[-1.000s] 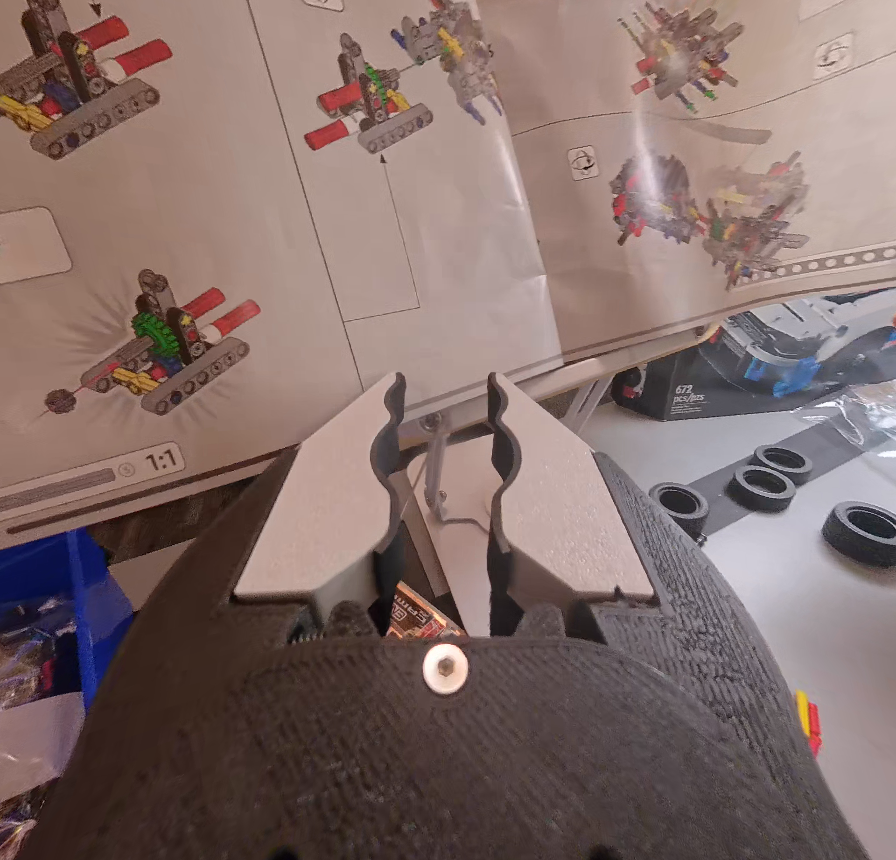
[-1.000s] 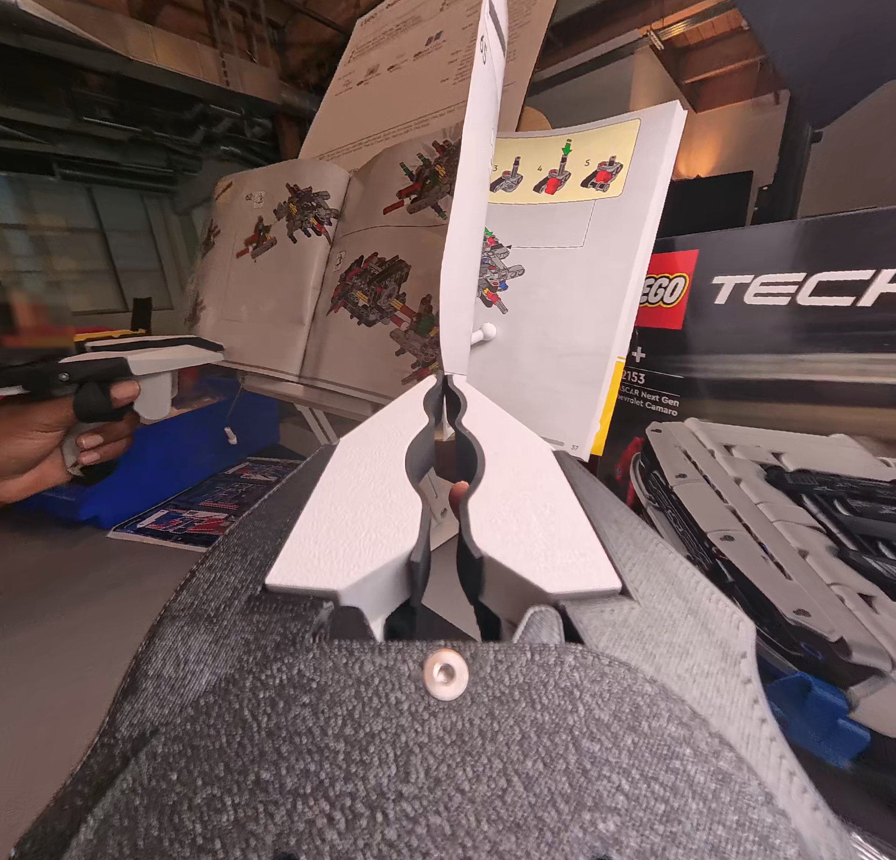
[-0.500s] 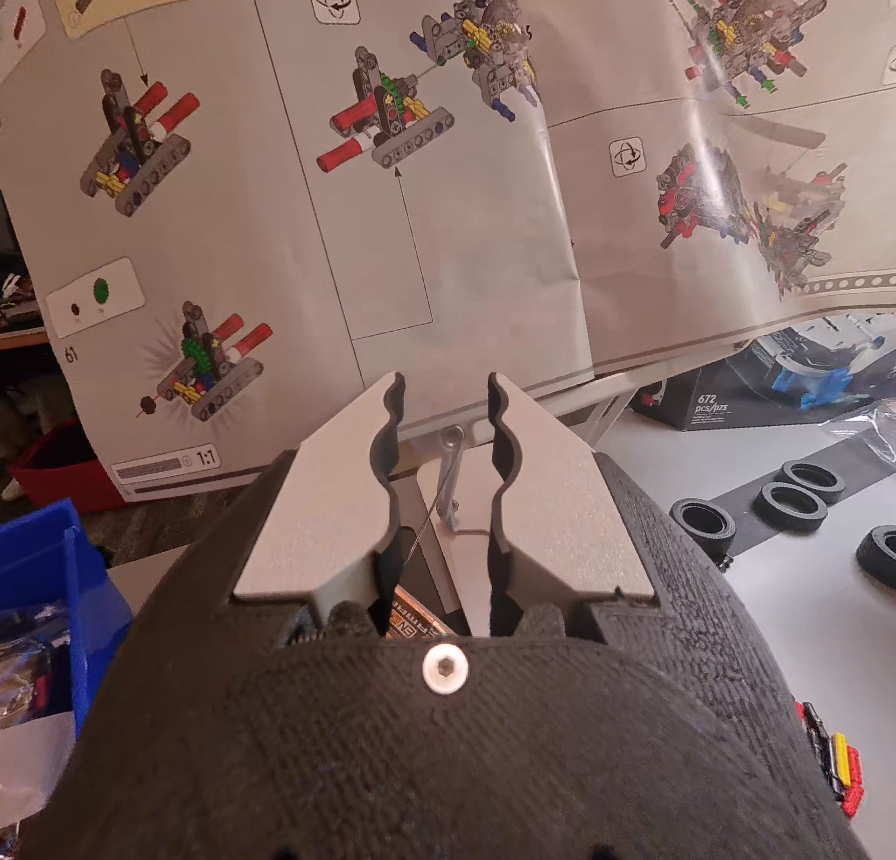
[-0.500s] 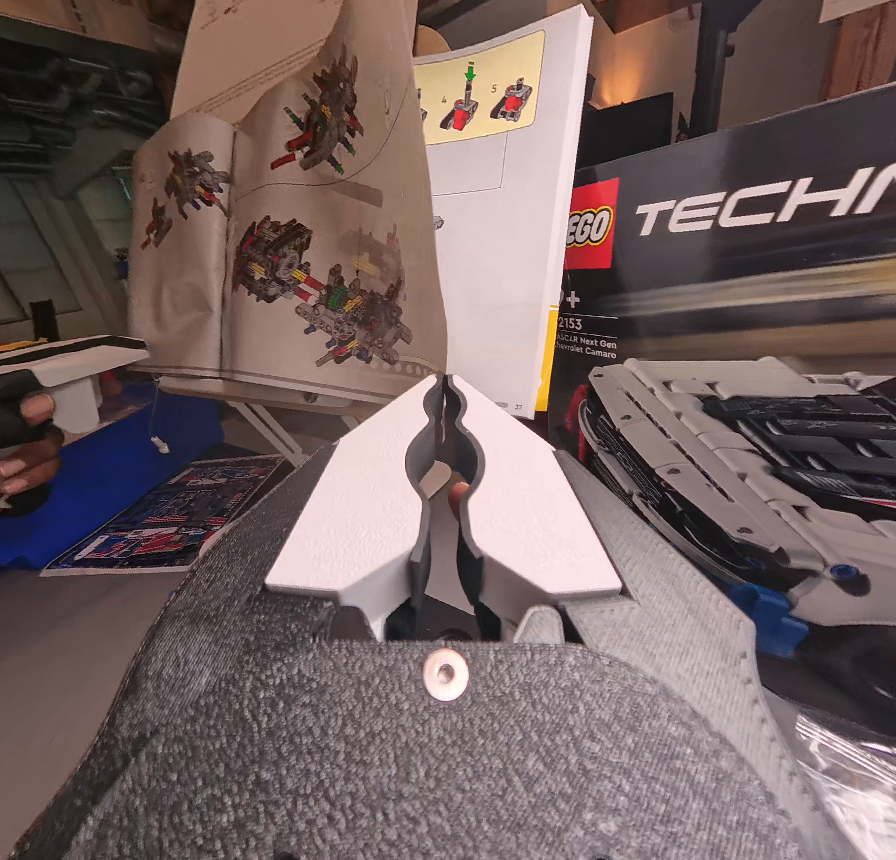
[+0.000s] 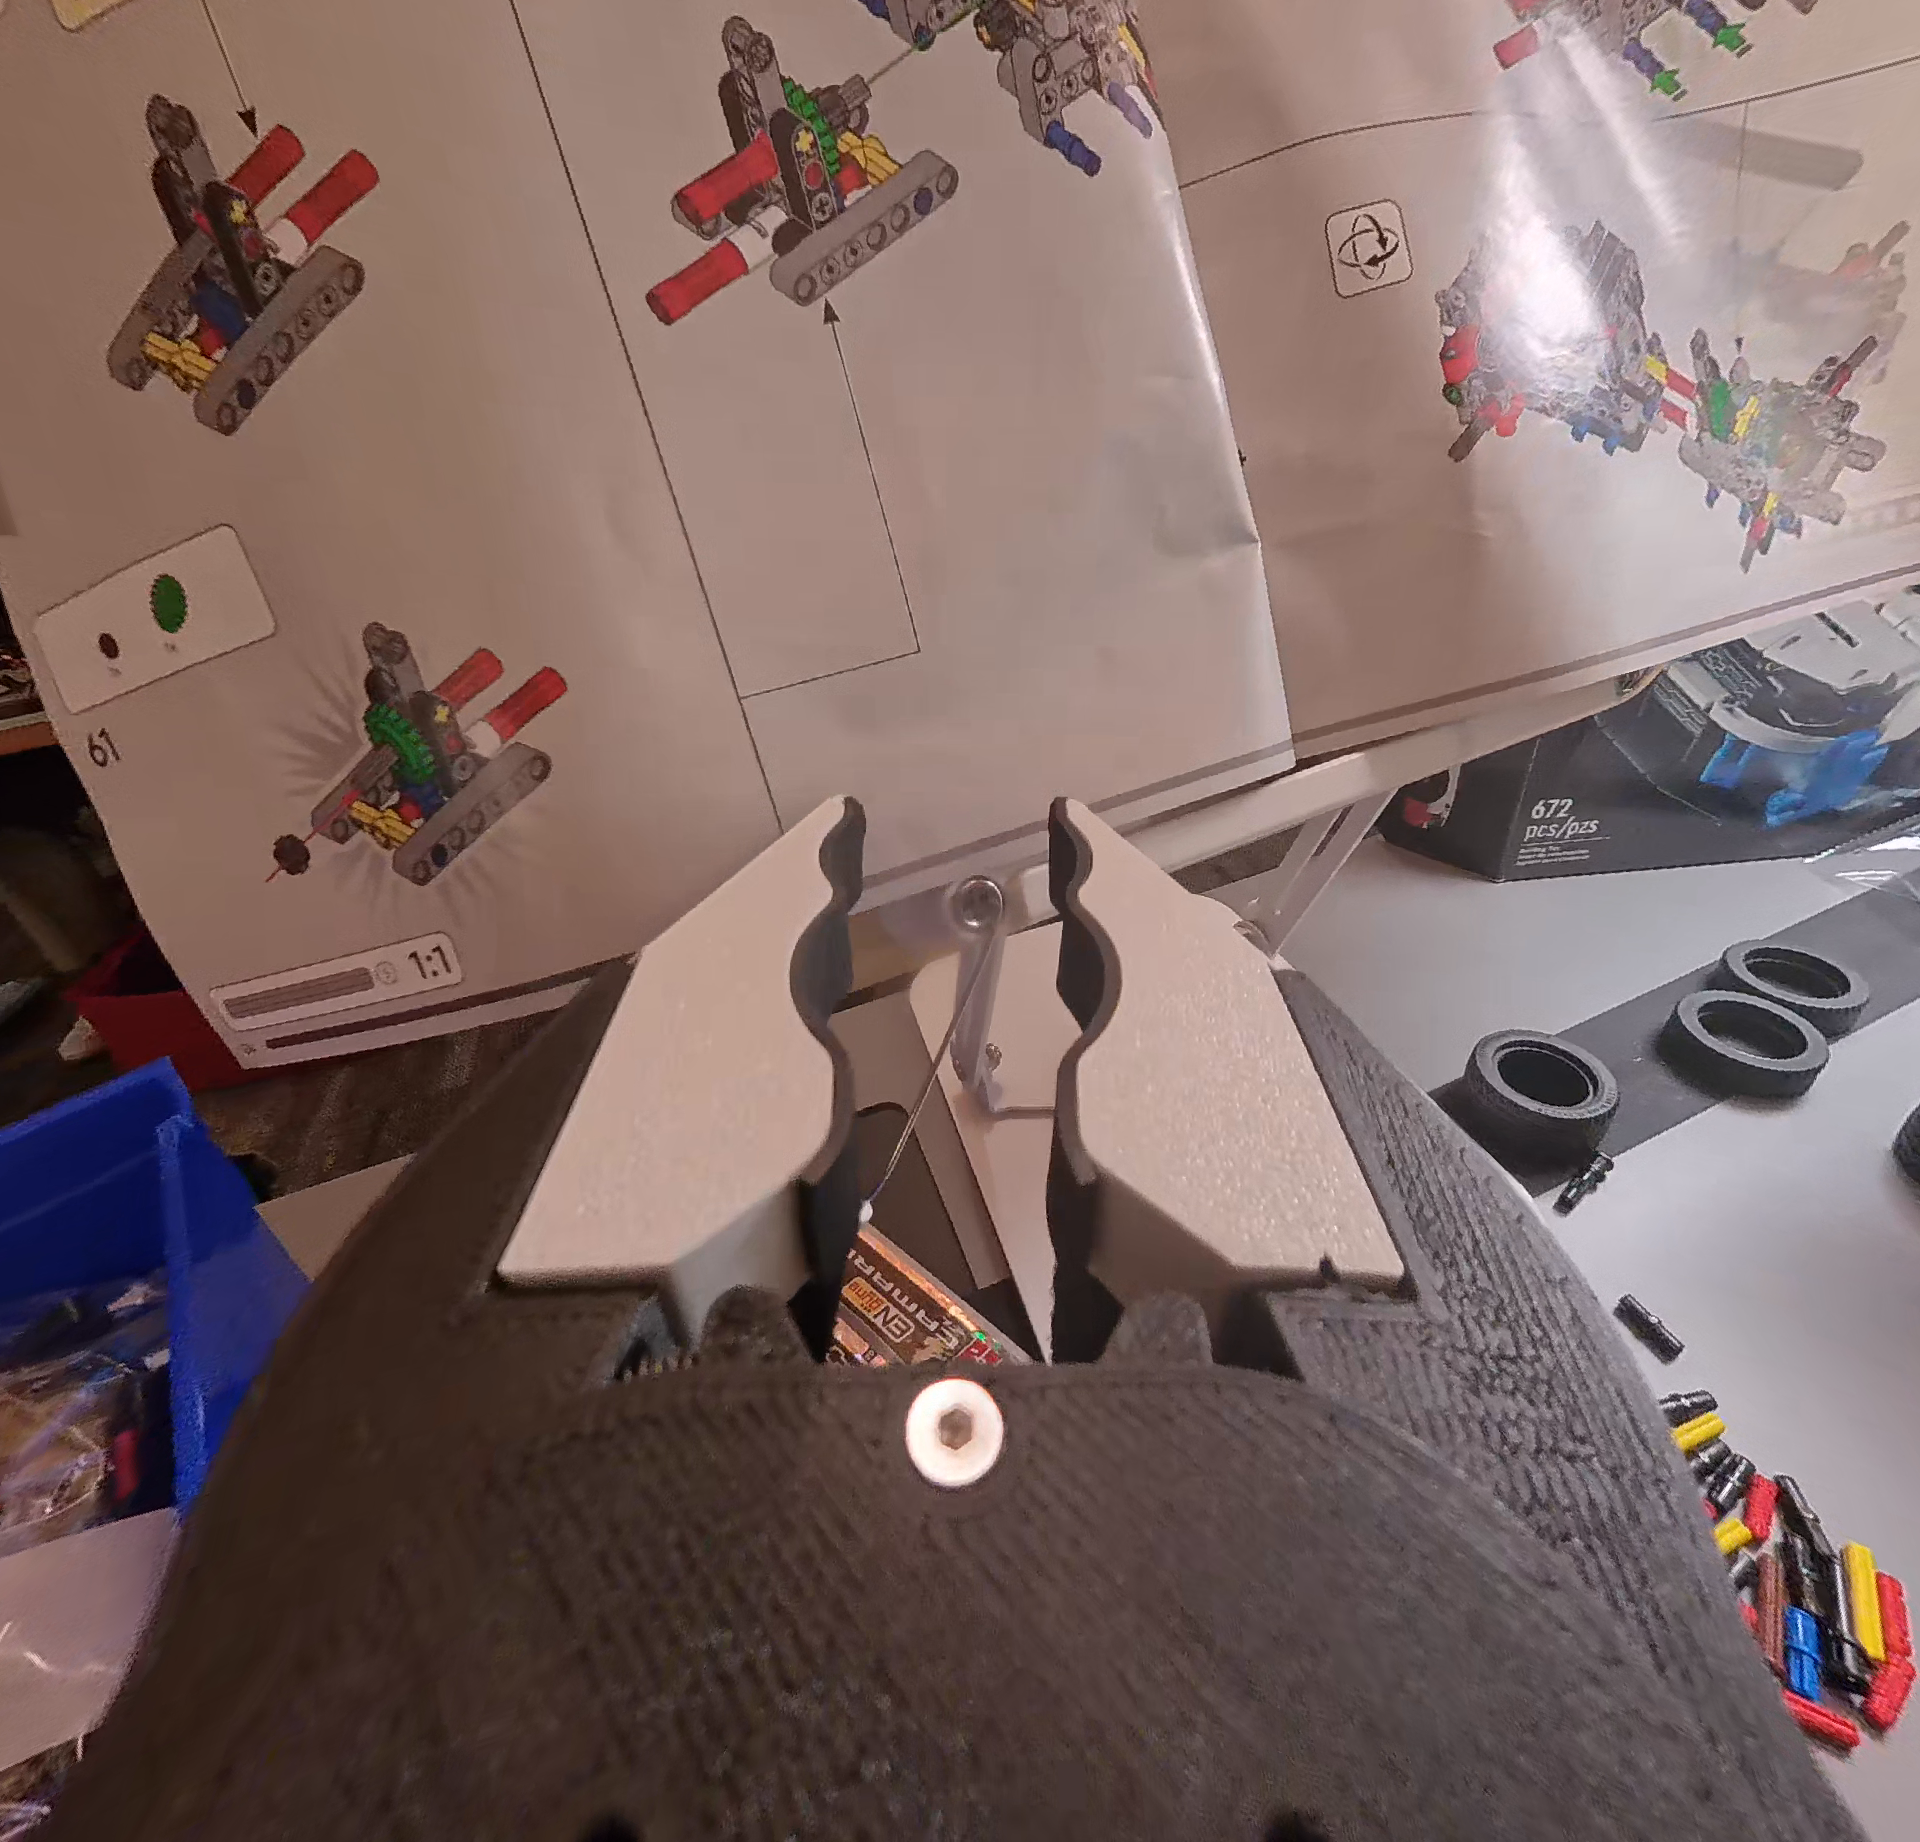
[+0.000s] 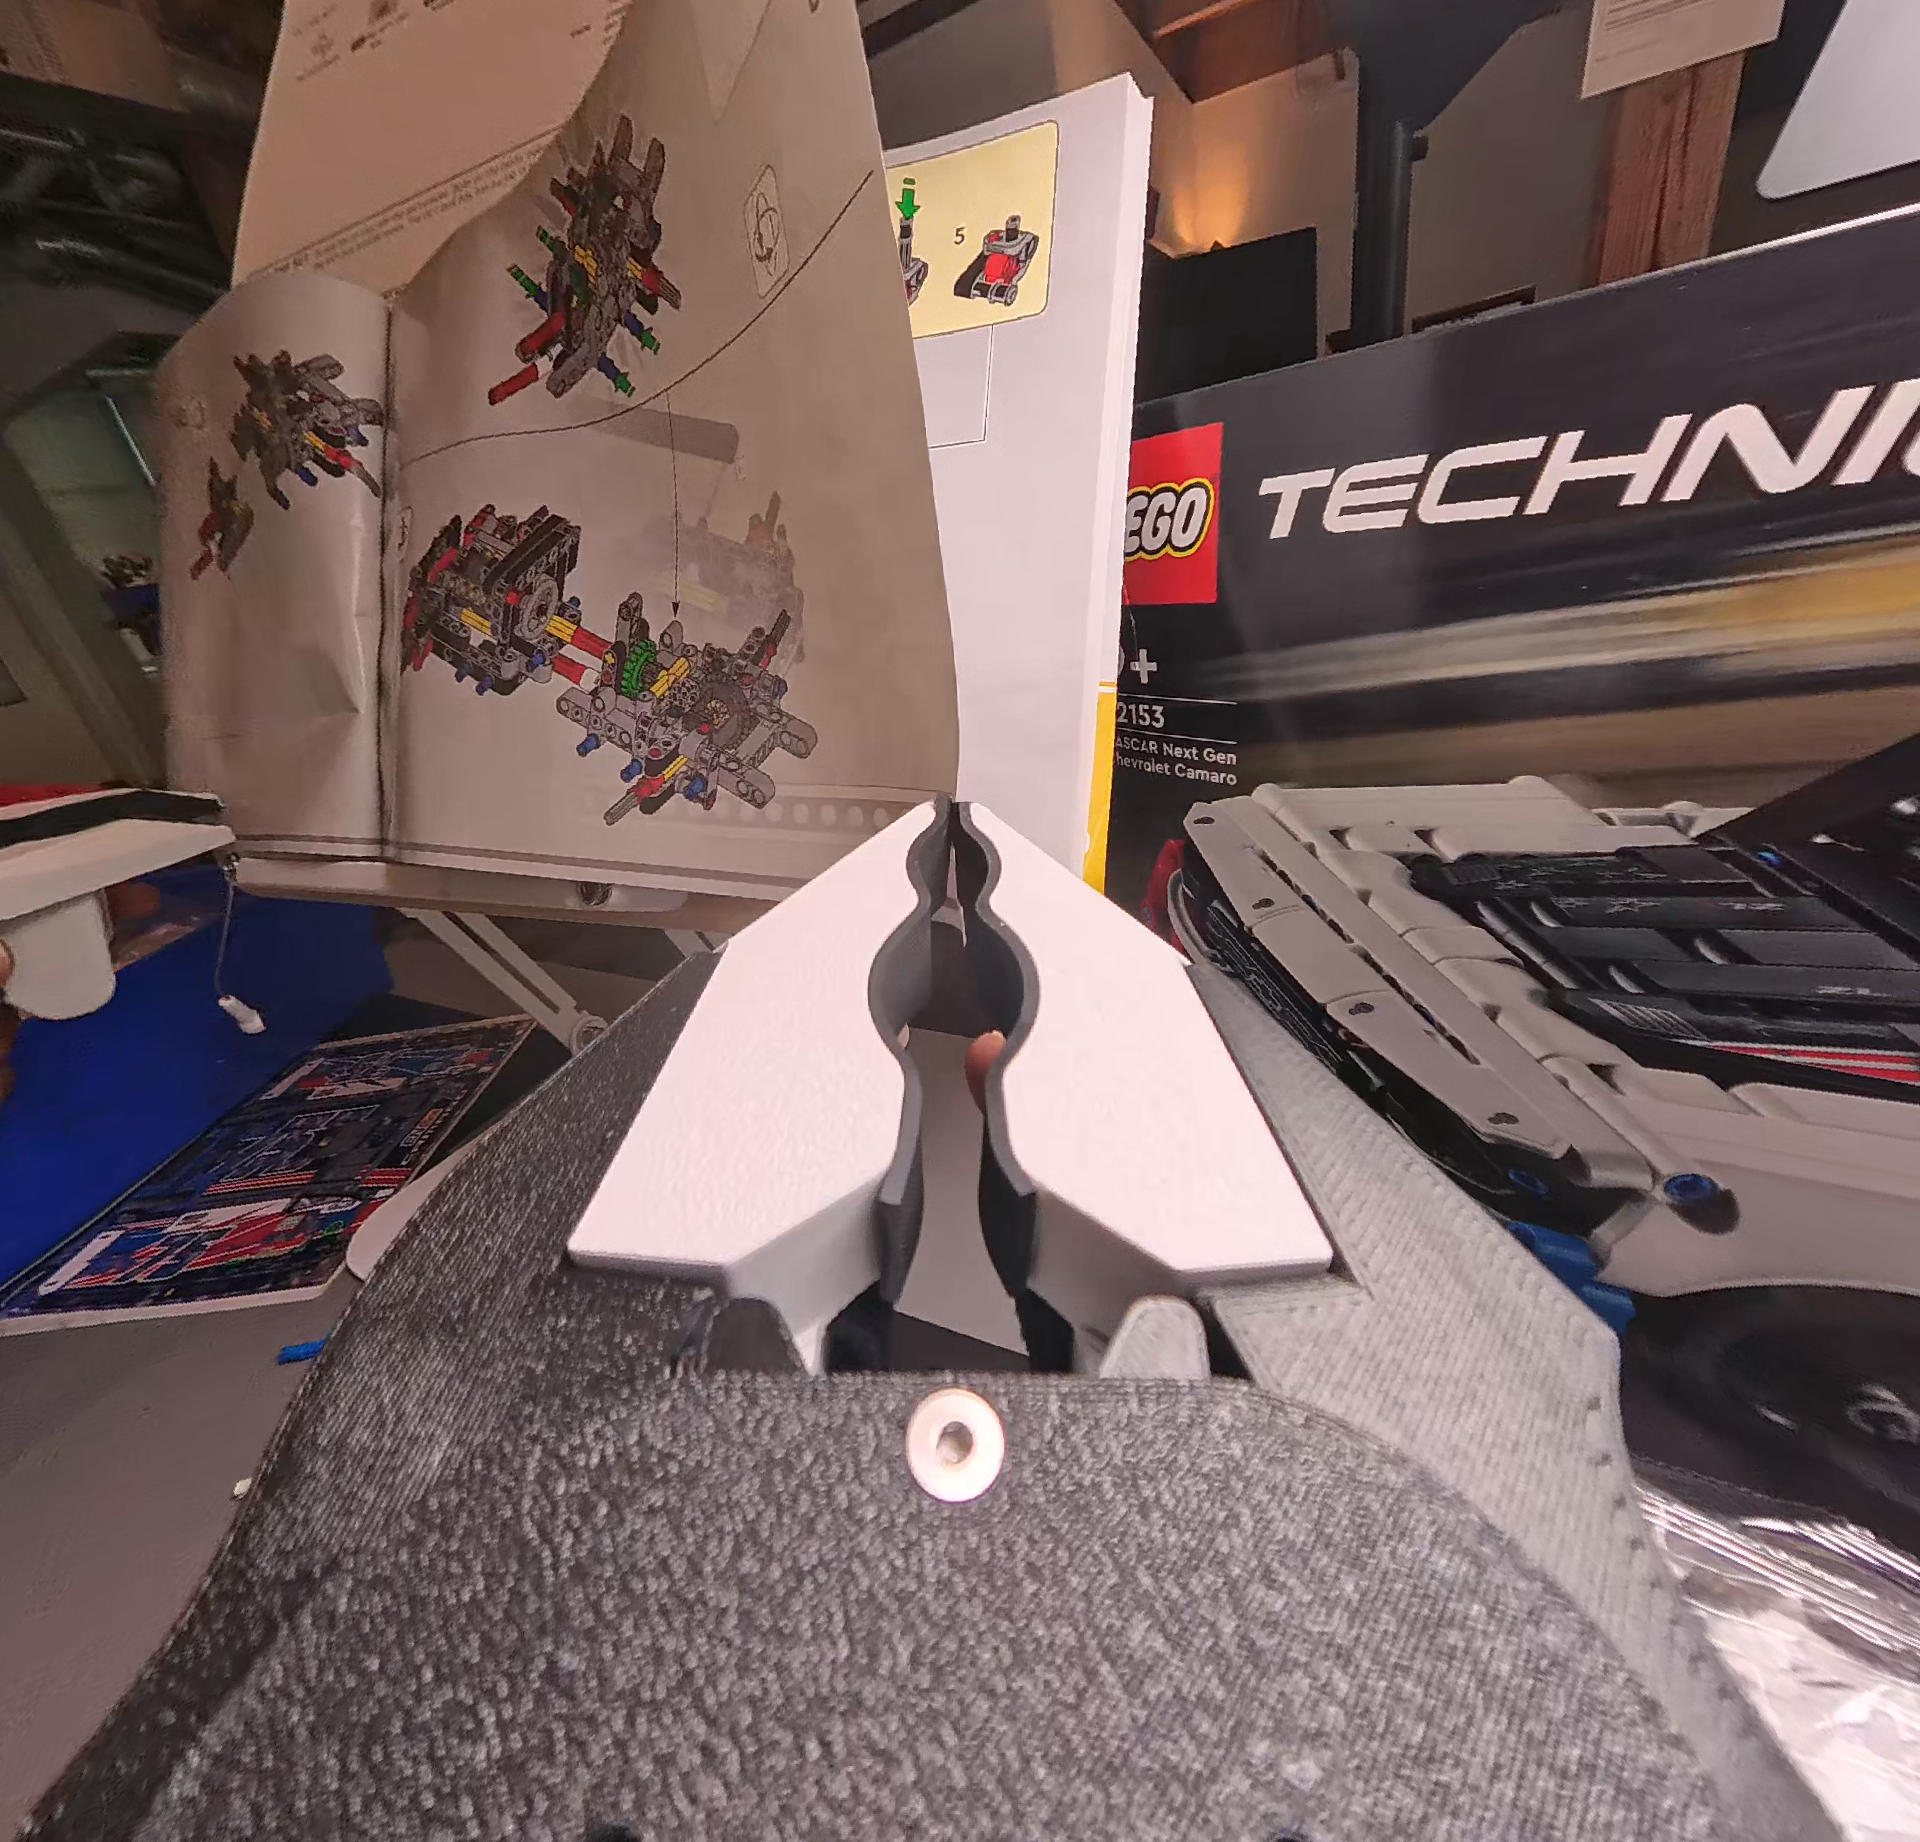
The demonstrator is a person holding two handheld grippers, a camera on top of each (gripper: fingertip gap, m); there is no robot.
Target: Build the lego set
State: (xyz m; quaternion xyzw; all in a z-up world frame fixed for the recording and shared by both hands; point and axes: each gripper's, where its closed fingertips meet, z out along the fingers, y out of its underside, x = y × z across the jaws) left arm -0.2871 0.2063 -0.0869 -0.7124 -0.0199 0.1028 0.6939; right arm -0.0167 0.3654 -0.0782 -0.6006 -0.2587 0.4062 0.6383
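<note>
The open instruction booklet (image 5: 935, 545) stands on a white stand (image 5: 1320, 836) and fills the left wrist view. My left gripper (image 5: 954, 826) is open and empty, just in front of the booklet's lower edge. In the right wrist view my right gripper (image 6: 951, 816) is shut on the lower right corner of a booklet page (image 6: 623, 442), which curves over to the left. The left gripper (image 6: 94, 857) shows at that view's left edge. A partly built white and black car (image 6: 1558, 1013) lies to the right.
Three black tyres (image 5: 1745, 1023) and a heap of small coloured pins (image 5: 1808, 1584) lie on the grey table at the right. A blue bin (image 5: 104, 1273) sits at the left. The black set box (image 6: 1558, 566) stands behind the car. A sticker sheet (image 6: 260, 1169) lies flat. My hands' fingertips stand some 30 centimetres from each other.
My right gripper has swung the held page from upright over to the left. My left gripper has pulled back a little from the booklet and stayed open.
</note>
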